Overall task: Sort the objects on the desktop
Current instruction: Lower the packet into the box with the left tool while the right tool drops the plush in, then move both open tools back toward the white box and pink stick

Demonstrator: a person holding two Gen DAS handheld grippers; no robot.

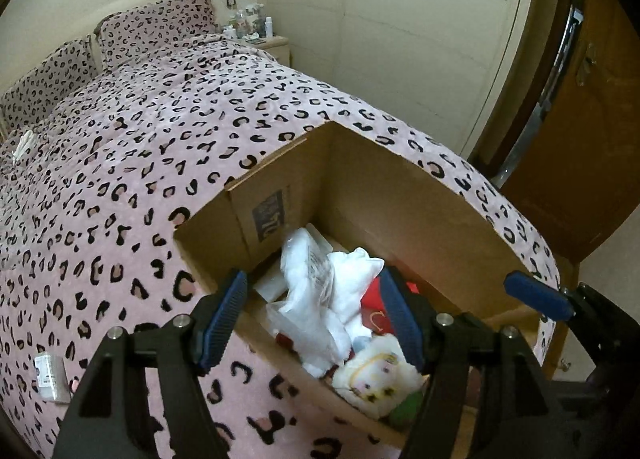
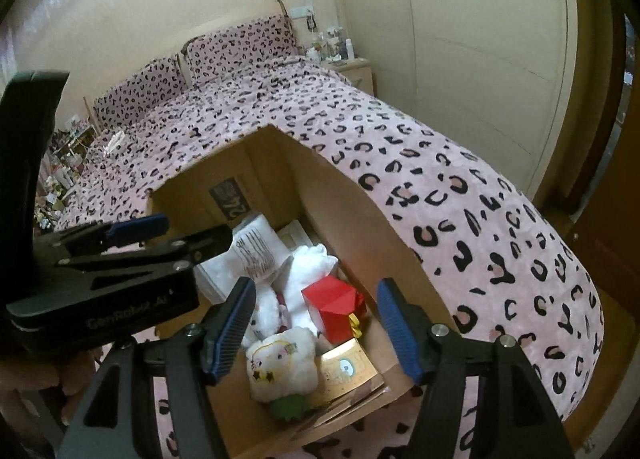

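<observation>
An open cardboard box sits on the pink leopard-print bed. It holds a white plush doll, a red box, white plastic bags, a white plush and a gold card. My left gripper is open above the box's near left wall. My right gripper is open above the box, over the doll. The left gripper also shows in the right wrist view, and one right finger in the left wrist view.
A small wrapped packet lies on the bedspread at the left. Pillows stand at the bed's head beside a nightstand with bottles. A wardrobe and a wooden door stand to the right.
</observation>
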